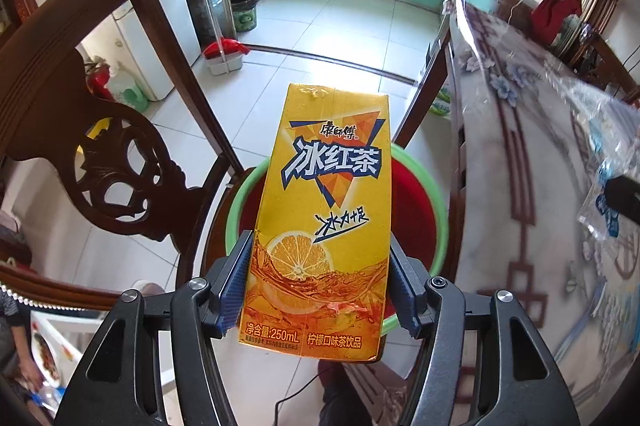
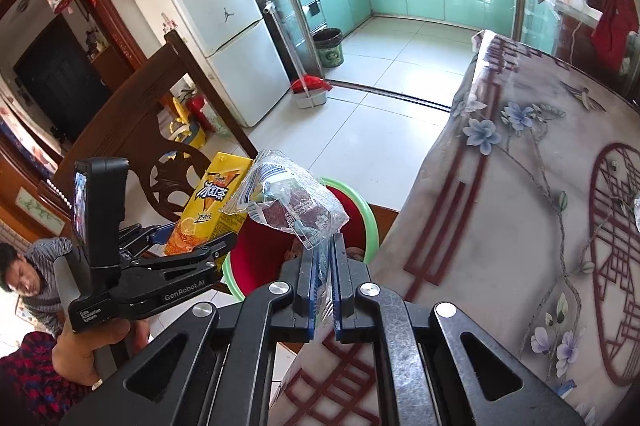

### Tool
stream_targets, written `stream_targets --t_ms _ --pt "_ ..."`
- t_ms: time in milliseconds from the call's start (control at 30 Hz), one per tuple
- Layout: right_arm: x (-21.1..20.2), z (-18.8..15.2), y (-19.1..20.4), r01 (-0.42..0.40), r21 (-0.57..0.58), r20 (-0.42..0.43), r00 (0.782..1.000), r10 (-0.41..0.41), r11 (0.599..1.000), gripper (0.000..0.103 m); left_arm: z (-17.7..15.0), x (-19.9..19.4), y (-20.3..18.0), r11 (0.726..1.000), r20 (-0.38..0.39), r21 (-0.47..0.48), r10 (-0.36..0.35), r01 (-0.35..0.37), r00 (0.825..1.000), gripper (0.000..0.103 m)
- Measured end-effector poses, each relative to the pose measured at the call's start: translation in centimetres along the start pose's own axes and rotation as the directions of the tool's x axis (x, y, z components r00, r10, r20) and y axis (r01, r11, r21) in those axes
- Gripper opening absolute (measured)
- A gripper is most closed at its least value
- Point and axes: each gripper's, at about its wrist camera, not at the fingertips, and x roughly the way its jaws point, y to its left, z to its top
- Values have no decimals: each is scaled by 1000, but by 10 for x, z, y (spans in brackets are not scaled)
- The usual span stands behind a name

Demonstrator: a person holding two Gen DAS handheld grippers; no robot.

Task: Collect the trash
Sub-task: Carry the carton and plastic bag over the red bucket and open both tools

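- The left tool [image 1: 316, 290] grips a yellow iced-tea carton [image 1: 320, 222] by its two narrow sides, near the printed bottom end; both blue pads [image 1: 236, 282] press on it.
- The carton's long axis runs forward along the fingers, its folded top end pointing away from the tool and down toward the floor, its printed front facing the camera.
- In the right wrist view the carton [image 2: 208, 210] tilts, top end up and to the right, held in the left tool [image 2: 188, 246] by a hand [image 2: 86, 350].
- Under the carton sits a round basin [image 1: 416, 194], red inside with a green rim, set on a dark wooden chair [image 1: 100, 154] just beside the bench [image 1: 520, 226].
- The right tool [image 2: 324, 290] is almost fully closed, pinching a crumpled clear plastic wrapper [image 2: 288, 202] by one thin edge.
- The wrapper stands up from the fingertips and spreads to the left, over the near rim of the basin [image 2: 370, 222]; a dark reddish patch shows through it, perhaps printing or leftover food.
- The bench carries a flowered cloth with red lattice patterns.
- Carton and wrapper are both in the air above the basin, close together but apart.
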Motion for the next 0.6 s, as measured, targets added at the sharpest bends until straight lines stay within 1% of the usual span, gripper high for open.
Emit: stream_targets --t_ms 133,300,433,600 --pt "20 4 7 -26 -20 -31 999 25 999 4 -5 17 6 1000 -47 -7 8 -8 999 60" --pt "59 2 10 -49 -44 -127 991 43 998 4 -12 45 11 1000 -126 -14 3 -5 992 60" --pt "75 1 11 -62 -33 -152 987 56 998 4 -13 50 19 999 -144 -54 -11 3 989 60" --pt "87 3 14 -74 -39 -164 984 67 996 4 -14 56 22 998 -163 -61 -2 -8 987 60"
